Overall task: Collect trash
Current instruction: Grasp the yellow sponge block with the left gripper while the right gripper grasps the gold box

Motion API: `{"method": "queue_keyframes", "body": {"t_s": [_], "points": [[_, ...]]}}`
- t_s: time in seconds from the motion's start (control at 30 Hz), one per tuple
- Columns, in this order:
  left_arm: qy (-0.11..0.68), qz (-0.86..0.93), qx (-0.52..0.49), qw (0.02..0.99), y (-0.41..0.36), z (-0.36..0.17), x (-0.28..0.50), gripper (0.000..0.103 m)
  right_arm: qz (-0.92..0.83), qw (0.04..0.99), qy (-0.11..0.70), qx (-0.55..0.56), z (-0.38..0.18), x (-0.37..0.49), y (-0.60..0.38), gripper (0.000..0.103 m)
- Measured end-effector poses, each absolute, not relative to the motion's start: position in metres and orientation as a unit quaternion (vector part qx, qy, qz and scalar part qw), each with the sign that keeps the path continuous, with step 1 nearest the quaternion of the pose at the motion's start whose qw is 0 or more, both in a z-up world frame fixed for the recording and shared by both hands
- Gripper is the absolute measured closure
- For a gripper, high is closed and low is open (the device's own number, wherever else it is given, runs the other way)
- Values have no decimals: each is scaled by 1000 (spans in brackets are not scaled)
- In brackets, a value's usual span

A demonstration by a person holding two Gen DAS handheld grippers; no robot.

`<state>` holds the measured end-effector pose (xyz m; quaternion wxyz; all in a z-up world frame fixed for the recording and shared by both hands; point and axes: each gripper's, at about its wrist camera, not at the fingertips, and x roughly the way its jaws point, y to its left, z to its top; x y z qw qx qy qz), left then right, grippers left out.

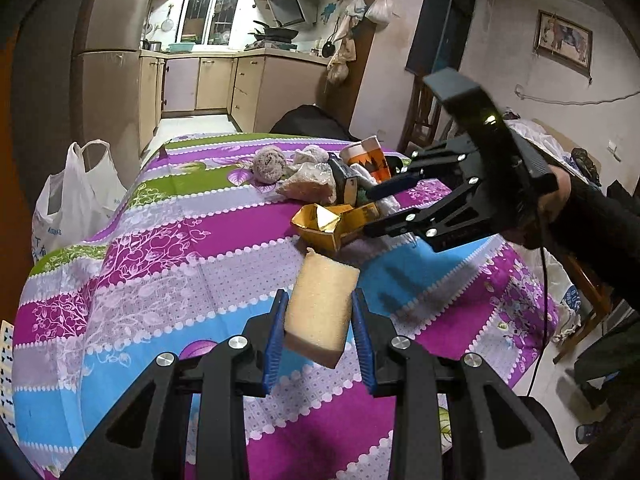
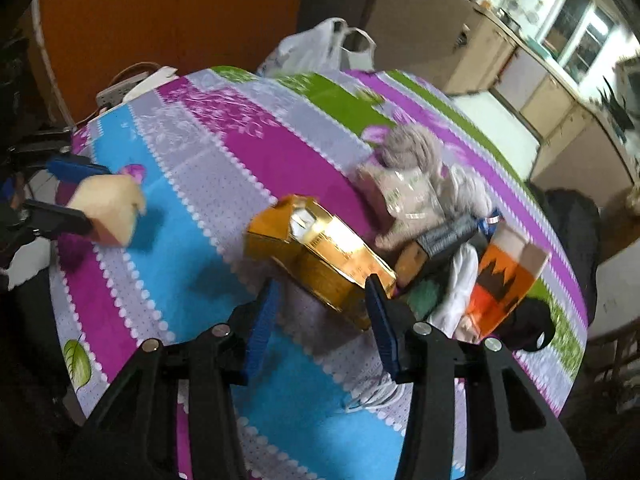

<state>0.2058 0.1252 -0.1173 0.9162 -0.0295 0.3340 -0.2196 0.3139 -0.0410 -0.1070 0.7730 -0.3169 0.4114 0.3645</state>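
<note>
Sponge (image 1: 322, 308), light and squashy, sits clamped in our left gripper (image 1: 320, 344) above the table (image 1: 160, 264), while our right gripper (image 2: 320, 320) stands apart over the crushable gold box (image 2: 320, 256), best pinched across its narrow sides.

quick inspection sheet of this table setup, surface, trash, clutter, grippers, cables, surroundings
surface: table under a striped floral cloth, purple, blue, green and grey.
job's things: yellow sponge held by the left gripper; gold carton lying on its side; orange paper cup tipped over; crumpled wrappers and fluffy grey wads piled at the far side.
clutter: white plastic bag standing open off the table's far left edge.
grippers: left gripper shut on the sponge; right gripper open, its fingers either side of the carton's near end, not pressing.
cables: black cable hanging from the right gripper; power strip past the table edge.
surroundings: kitchen with cabinets and window behind; framed picture on the wall.
</note>
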Motion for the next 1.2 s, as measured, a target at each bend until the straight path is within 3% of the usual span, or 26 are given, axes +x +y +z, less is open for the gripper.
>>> {"method": "queue_keyframes", "body": {"t_s": [0.2,0.27,0.3,0.33,0.43,1.2], "points": [[342,-213,-33,914,125,-121,209,70,363,748,417,-367,-125,321,-28,48],[343,-214,-34,914,125,-120,209,70,359,743,419,-378,-132,326,-26,55],[343,-214,-34,914,125,-120,209,70,355,740,428,-379,-136,329,-25,70],[344,-213,-33,914,124,-120,209,70,348,747,425,-374,-136,331,-27,76],[345,-212,-30,914,123,-121,209,70,344,763,435,-333,-132,334,-34,84],[353,-185,52,916,52,-107,208,70,260,817,514,-18,-99,219,-123,85]]}}
